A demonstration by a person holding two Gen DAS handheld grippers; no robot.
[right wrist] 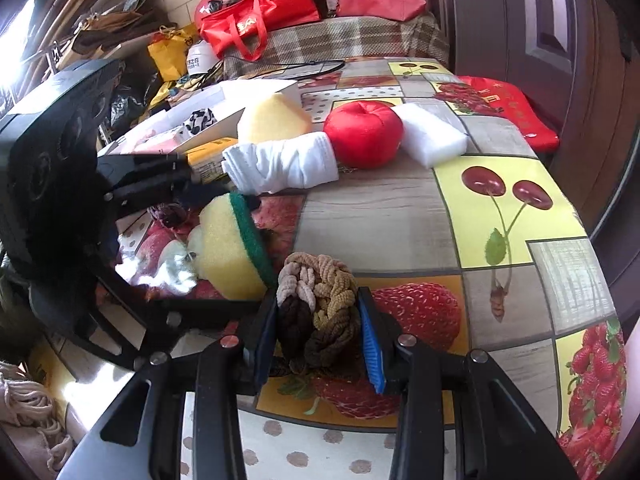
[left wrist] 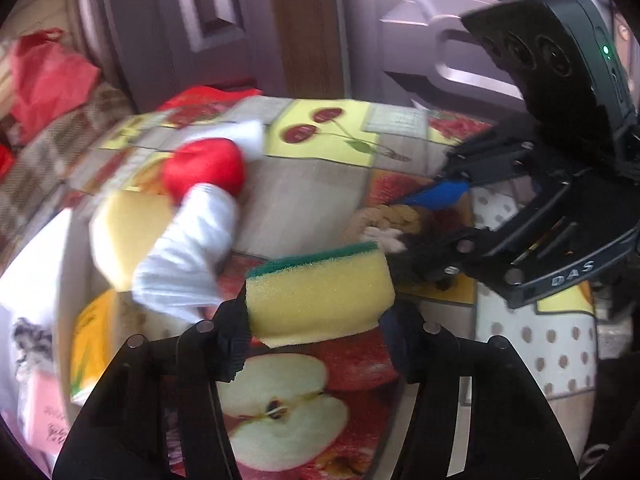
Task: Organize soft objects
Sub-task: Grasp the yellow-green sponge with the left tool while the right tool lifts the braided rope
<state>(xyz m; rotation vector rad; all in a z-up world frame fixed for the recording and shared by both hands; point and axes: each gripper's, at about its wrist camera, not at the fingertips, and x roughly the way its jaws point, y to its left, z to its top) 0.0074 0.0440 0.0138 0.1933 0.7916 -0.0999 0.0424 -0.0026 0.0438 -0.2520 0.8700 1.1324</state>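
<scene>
A yellow sponge with a green scouring side (left wrist: pixel 316 292) (right wrist: pixel 236 248) sits between the black fingers of my left gripper (left wrist: pixel 316 334), which press on its two ends just above the fruit-print tablecloth (right wrist: pixel 400 208). My right gripper (right wrist: pixel 320 320), with blue pads, is shut on a braided knot of brown, beige and mustard cord (right wrist: pixel 316 300) (left wrist: pixel 384 220). Behind them lie a red plush apple (right wrist: pixel 362 134) (left wrist: pixel 204 172), a rolled white cloth (right wrist: pixel 280 166) (left wrist: pixel 188 256), a plain yellow sponge (right wrist: pixel 272 118) (left wrist: pixel 124 228) and a white foam block (right wrist: pixel 432 136).
An open white box (right wrist: pixel 224 96) holding small items stands at the table's left. Red bags (right wrist: pixel 260 16) rest on a plaid-covered surface beyond the table. A dark door (right wrist: pixel 540 40) runs along the right side, close to the table edge.
</scene>
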